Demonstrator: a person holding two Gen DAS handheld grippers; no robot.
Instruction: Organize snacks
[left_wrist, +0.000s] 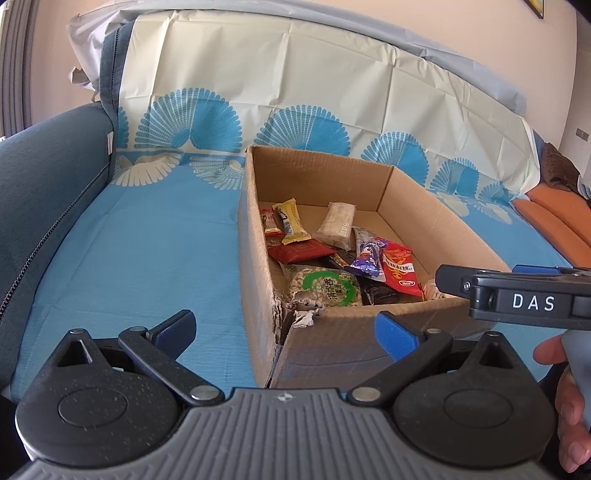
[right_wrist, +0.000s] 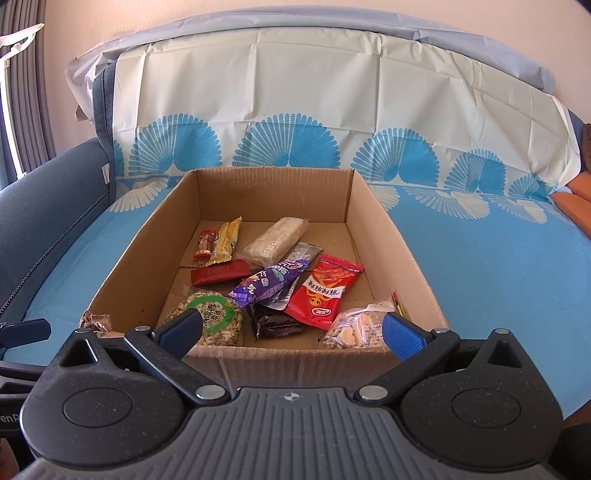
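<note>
An open cardboard box (right_wrist: 391, 236) sits on a blue patterned cloth and holds several snack packets: a red packet (right_wrist: 321, 291), a purple one (right_wrist: 266, 284), a green-labelled rice cake (right_wrist: 214, 321), a white bar (right_wrist: 275, 240), a yellow bar (right_wrist: 225, 240) and a clear bag of crackers (right_wrist: 354, 328). The box also shows in the left wrist view (left_wrist: 436, 218), its near corner torn. My right gripper (right_wrist: 291, 332) is open and empty at the box's near wall. My left gripper (left_wrist: 286, 328) is open and empty before the torn corner. The right gripper's body (left_wrist: 517, 295) shows at the right.
The cloth (right_wrist: 498, 266) covers a sofa seat and backrest. A dark blue armrest (left_wrist: 37, 192) rises at the left. Orange cushions (left_wrist: 554, 221) lie at the far right. A curtain (right_wrist: 22, 85) hangs at the left.
</note>
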